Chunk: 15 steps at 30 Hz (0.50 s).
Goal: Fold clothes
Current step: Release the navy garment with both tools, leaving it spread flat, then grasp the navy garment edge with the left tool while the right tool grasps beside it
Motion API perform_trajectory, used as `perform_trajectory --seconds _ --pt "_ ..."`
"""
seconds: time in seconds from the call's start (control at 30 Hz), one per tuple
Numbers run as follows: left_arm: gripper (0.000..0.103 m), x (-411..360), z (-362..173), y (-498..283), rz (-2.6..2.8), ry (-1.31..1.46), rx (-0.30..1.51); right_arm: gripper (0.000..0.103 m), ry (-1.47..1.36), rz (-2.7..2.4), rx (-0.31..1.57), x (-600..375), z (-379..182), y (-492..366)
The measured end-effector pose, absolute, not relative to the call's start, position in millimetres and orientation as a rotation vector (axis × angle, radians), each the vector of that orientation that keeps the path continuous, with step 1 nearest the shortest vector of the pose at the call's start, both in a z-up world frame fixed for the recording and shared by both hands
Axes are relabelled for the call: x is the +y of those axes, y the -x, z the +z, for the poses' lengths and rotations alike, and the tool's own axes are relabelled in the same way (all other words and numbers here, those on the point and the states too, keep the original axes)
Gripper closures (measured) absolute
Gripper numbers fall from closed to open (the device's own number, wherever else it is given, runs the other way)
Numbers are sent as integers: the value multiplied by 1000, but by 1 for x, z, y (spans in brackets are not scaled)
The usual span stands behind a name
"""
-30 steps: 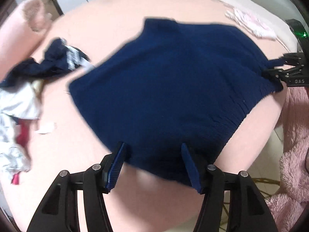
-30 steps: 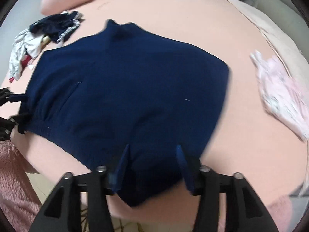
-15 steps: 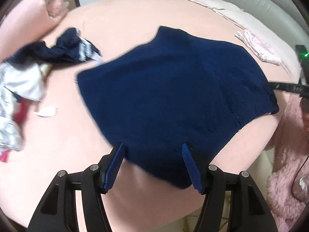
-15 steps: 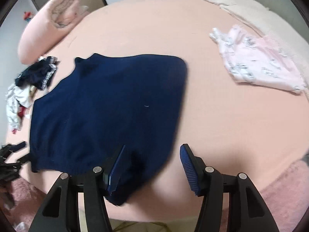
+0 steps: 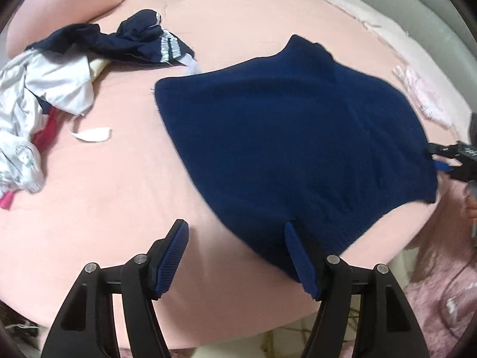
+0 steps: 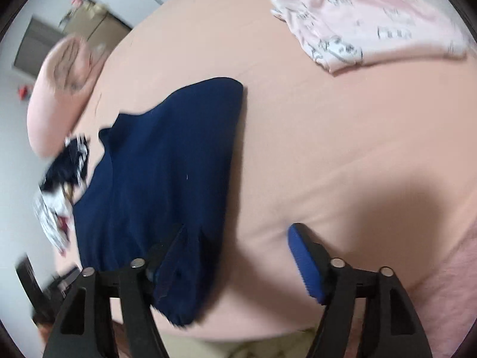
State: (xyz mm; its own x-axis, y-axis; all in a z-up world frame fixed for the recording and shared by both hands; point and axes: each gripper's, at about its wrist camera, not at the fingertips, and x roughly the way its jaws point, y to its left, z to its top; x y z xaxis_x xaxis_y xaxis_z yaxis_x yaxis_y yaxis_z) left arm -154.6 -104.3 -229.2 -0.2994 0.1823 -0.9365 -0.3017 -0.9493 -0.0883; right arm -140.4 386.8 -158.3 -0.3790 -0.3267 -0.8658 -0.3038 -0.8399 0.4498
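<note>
A navy knit sweater (image 5: pixel 298 137) lies spread flat on the pink bed sheet (image 5: pixel 119 197), its hem toward the near edge. My left gripper (image 5: pixel 237 253) is open just above the sheet, and its right finger (image 5: pixel 299 264) stands at the hem's near-left corner with nothing between the pads. In the right wrist view the sweater (image 6: pixel 167 164) fills the left side. My right gripper (image 6: pixel 238 253) is open too, its left finger (image 6: pixel 170 250) over the hem's right corner and the gap over bare sheet. The right gripper (image 5: pixel 453 161) also shows at the sweater's far right edge.
A heap of loose clothes (image 5: pixel 44 95) with a dark navy garment (image 5: pixel 134 41) lies left of the sweater. A folded pink printed garment (image 6: pixel 372 24) rests to its right. A pink bolster (image 6: pixel 59 89) is at the head. A fluffy pink cover (image 5: pixel 441 283) hangs beyond the bed's edge.
Both views have swung outward: the sweater's hem corners, earlier centred between each pair of open fingers, now sit at the inner fingers. The sweater lies flat and still.
</note>
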Motion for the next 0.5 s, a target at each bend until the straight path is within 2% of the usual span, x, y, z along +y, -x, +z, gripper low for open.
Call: perform_trajectory --seconds 0.1,0.2,0.3,0.4,0.5 --pt "38 -102 -235 159 2302 1647 147 37 -1734 -2430 -839 376 -156 141" --pt "38 -99 -244 166 2274 1650 144 57 -1725 -2418 -794 366 -155 142" --pt "38 -97 -250 173 2261 1647 153 95 -1720 -2387 -779 360 -150 144" --pt "38 -102 -251 180 2272 1635 127 97 -1640 -2348 -850 352 -156 173" --pt "38 -115 -252 191 2287 1623 38 96 -1449 -2408 -628 292 -109 193"
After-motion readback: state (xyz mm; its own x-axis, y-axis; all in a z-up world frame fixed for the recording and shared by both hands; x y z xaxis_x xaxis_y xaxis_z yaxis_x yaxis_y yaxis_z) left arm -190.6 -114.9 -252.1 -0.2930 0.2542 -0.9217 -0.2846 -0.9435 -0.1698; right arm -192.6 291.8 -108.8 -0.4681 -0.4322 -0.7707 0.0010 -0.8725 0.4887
